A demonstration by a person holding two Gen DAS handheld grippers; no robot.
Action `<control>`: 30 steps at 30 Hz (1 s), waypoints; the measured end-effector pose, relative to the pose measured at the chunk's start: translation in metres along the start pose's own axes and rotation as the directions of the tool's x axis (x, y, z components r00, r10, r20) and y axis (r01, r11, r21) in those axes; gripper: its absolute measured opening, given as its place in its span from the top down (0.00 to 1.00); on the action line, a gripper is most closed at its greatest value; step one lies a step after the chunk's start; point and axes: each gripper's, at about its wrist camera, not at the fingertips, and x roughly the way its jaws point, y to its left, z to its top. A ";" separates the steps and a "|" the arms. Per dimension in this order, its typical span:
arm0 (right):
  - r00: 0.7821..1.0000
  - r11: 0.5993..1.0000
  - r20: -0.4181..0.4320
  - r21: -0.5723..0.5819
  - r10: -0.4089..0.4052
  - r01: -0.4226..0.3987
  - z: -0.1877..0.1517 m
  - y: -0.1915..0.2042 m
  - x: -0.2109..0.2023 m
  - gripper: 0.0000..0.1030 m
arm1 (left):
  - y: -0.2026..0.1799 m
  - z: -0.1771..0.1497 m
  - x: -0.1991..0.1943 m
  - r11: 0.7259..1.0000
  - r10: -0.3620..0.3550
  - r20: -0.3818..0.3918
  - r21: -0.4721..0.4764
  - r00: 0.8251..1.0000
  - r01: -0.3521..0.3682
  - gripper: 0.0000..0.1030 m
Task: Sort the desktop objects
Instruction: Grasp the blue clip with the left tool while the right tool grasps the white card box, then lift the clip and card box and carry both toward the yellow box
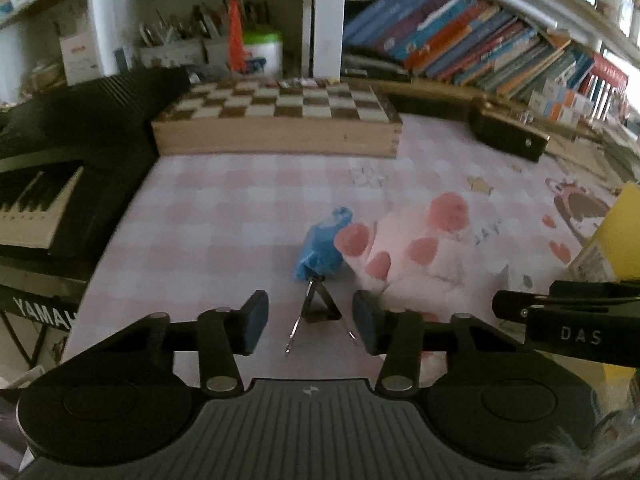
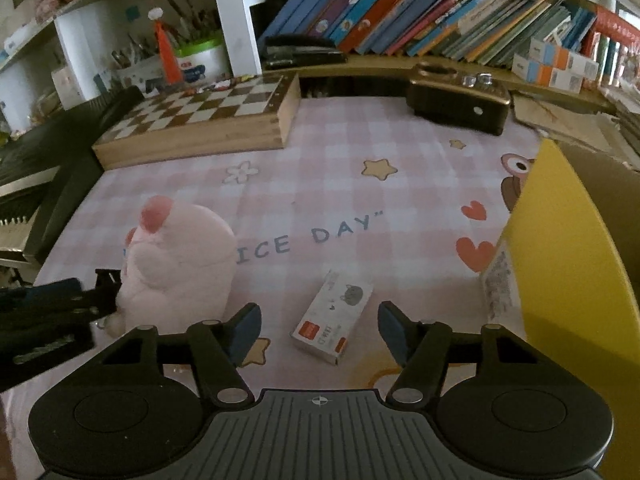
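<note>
In the left wrist view my left gripper (image 1: 311,322) is open and empty just above the pink checked cloth (image 1: 224,208). A binder clip with a blue wrapped head (image 1: 320,246) lies between and just ahead of its fingertips. A pink plush toy with red spots (image 1: 420,248) lies to the right of the clip. In the right wrist view my right gripper (image 2: 318,330) is open and empty. A small white box with a cat drawing (image 2: 334,318) lies between its fingertips on the cloth. The plush toy (image 2: 180,260) stands to the left of it.
A wooden chessboard box (image 1: 276,120) lies at the back; a black keyboard (image 1: 48,184) on the left. A yellow box (image 2: 560,260) stands on the right. A dark box (image 2: 460,102) and a shelf of books (image 2: 400,8) are behind. The left gripper's body (image 2: 48,320) shows at left.
</note>
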 end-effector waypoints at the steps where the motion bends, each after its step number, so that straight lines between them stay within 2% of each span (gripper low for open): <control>1: 1.000 1.000 -0.003 -0.003 0.005 -0.005 0.001 0.001 0.002 0.41 | -0.001 0.000 0.003 1.000 -0.002 -0.008 0.002 1.000 0.002 0.63; 5: 1.000 1.000 -0.021 -0.009 0.008 -0.008 0.002 0.002 0.010 0.42 | -0.004 -0.001 0.012 1.000 -0.006 -0.027 0.016 1.000 0.006 0.73; 8: 0.999 1.000 -0.033 -0.003 -0.002 0.002 0.002 0.000 0.017 0.43 | -0.002 -0.001 0.014 1.000 -0.001 -0.022 0.011 1.000 0.002 0.73; 11: 0.999 1.000 -0.039 0.001 -0.004 0.004 0.002 -0.002 0.021 0.51 | -0.001 -0.001 0.014 1.000 0.001 -0.019 0.005 1.000 -0.001 0.74; 13: 0.999 1.000 -0.033 -0.011 0.008 -0.008 0.002 -0.001 0.021 0.69 | -0.001 -0.001 0.014 1.000 -0.001 -0.017 0.002 1.000 0.001 0.75; 19: 0.997 0.998 -0.032 -0.024 0.063 -0.064 0.002 0.000 0.016 0.70 | 0.002 0.001 -0.006 0.999 -0.029 0.021 -0.027 0.999 0.029 0.83; 30: 0.996 0.996 0.019 -0.043 0.083 -0.082 -0.003 0.008 -0.015 0.70 | 0.007 -0.011 -0.047 0.996 -0.080 0.080 -0.033 0.994 0.083 0.83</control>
